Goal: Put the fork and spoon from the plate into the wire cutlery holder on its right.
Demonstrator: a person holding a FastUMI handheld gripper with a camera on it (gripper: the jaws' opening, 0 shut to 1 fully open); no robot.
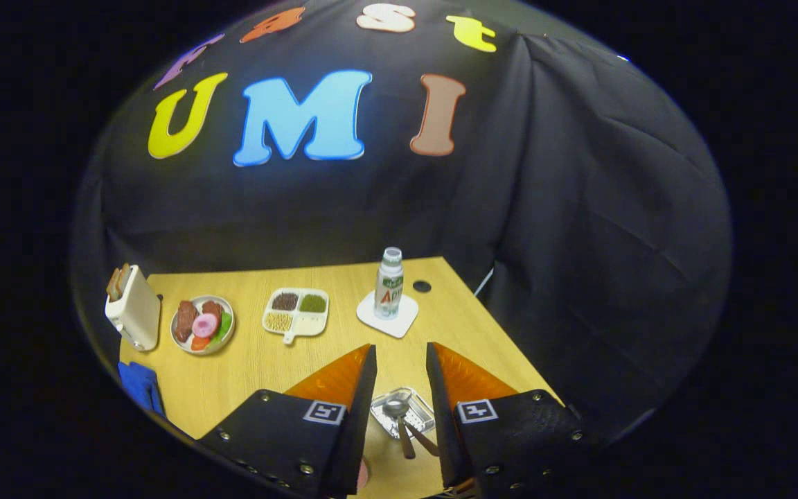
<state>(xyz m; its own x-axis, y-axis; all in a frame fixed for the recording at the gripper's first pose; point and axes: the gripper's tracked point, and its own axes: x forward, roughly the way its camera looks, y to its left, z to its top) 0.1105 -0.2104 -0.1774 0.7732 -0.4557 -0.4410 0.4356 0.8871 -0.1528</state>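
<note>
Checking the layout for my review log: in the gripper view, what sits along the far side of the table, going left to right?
Toaster → plate of food → divided snack tray → bottle standing on a white coaster. Nearer, the gripper has its jaws open, nothing held.

On the table [260,367]: 1 toaster [134,309] holding bread slices whose count cannot be told, 1 round plate of food [203,324], 1 divided tray [296,312] with 4 compartments, 3 of them filled, and 1 bottle [389,284] standing on 1 coaster [388,317]. Between the 2 spread fingers of the 1 gripper [401,360] lies 1 clear dish [402,412] bearing 2 utensils [402,424]. 1 blue cloth [140,385] lies at the table's edge, and 1 dark round hole [422,286] sits near the bottle.
</note>
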